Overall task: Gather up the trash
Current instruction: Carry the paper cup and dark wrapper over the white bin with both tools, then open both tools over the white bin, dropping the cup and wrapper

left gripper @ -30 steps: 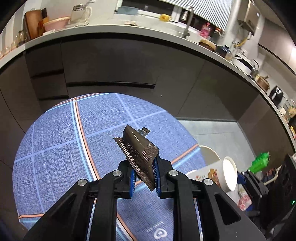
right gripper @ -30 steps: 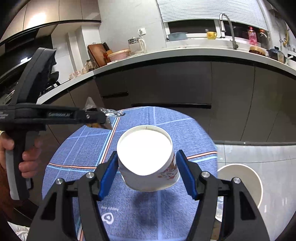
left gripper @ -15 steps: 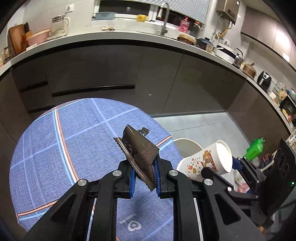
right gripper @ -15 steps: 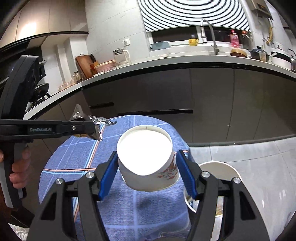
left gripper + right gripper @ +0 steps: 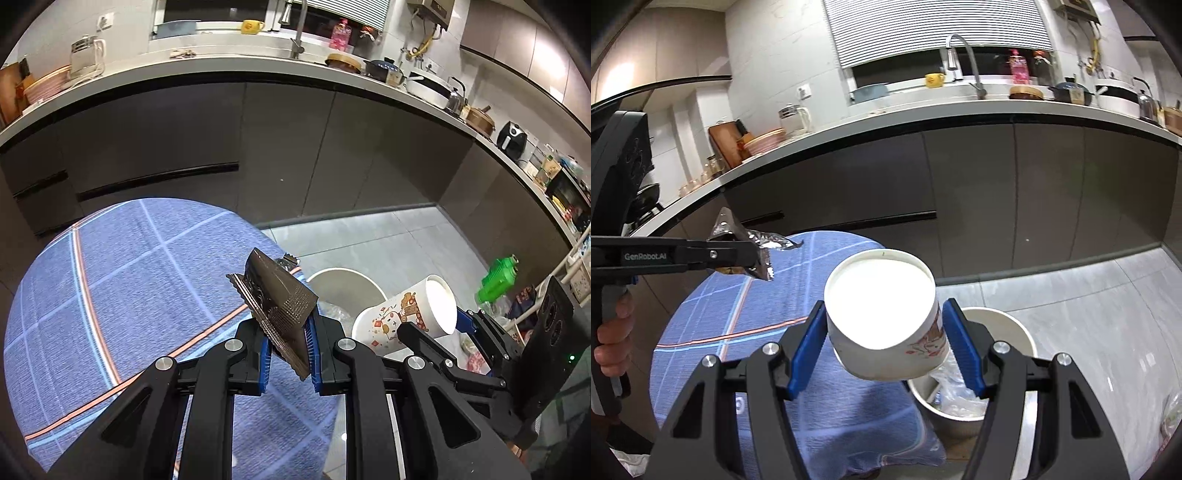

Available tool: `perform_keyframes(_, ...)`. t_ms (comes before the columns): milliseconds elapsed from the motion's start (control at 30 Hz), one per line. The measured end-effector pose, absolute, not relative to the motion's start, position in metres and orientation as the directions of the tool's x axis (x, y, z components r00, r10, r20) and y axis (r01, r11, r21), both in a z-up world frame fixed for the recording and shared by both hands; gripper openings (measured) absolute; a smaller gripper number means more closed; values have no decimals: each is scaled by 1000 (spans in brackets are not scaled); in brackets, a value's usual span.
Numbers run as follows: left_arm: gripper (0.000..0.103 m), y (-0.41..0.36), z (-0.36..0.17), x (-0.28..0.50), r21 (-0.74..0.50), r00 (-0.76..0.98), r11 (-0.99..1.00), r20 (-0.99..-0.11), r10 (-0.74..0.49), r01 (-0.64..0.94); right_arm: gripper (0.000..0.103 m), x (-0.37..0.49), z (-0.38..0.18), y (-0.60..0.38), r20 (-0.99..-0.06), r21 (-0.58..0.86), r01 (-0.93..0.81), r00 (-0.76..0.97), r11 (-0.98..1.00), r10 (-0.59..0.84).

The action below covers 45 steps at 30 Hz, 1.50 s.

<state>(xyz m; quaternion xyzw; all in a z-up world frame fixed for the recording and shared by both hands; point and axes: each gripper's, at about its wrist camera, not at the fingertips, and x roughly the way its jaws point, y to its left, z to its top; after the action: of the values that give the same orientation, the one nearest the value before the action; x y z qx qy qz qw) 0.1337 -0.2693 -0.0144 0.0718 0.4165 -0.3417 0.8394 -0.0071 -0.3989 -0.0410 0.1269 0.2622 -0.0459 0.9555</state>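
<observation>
Gripping a dark foil snack wrapper [image 5: 280, 310], my left gripper [image 5: 287, 360] has its blue pads [image 5: 264, 354] clamped on the wrapper's lower half, so its serrated upper edge sticks up and out past the fingertips, above the right edge of the round table's blue plaid tablecloth [image 5: 110, 295]. My right gripper [image 5: 884, 350] is clenched on a printed paper cup [image 5: 882, 317], one pad on each side of its wall, the cup lying tilted with its white inside facing the camera. The cup hangs in the air over the near rim of the pale trash bin [image 5: 1012, 325] standing on the floor just beside the table's right edge; crumpled plastic lies inside it.
</observation>
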Motion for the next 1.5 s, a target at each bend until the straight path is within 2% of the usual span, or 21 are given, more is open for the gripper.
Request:
perform_keyframes(600, 15, -350, -48, 139, -193, 287, 680, -801, -526, 707, 64, -23, -88, -453, -577, 267, 285, 812, 921, -84)
perform_keyframes(767, 16, -369, -64, 147, -238, 227, 661, -812, -537, 712, 64, -16, -106, -461, -612, 236, 319, 782, 918, -115)
perform_keyframes(1233, 16, -414, -108, 159, -240, 170, 645, -846, -506, 725, 65, 17, -156, -470, -672, 197, 332, 731, 923, -119)
perform_keyframes(1333, 23, -418, -112, 161, -222, 190, 650, -845, -500, 727, 67, 24, -162, -472, -671, 195, 318, 734, 928, -111)
perform_keyframes(1367, 31, -418, -113, 162, -219, 194, 648, -843, -502, 729, 69, 27, -164, -472, -669, 193, 311, 735, 930, -107)
perform_keyframes(1433, 49, -418, -111, 163, -202, 225, 657, -833, -505, 726, 81, 29, -168, -475, -670, 195, 301, 736, 933, -97)
perform_keyframes(1467, 61, -417, -109, 163, -191, 251, 666, -824, -508, 721, 89, 29, -169, -475, -672, 194, 299, 734, 935, -95)
perform_keyframes(1500, 69, -415, -106, 163, -184, 274, 674, -813, -513, 716, 91, 29, -170, -475, -674, 192, 293, 733, 937, -92)
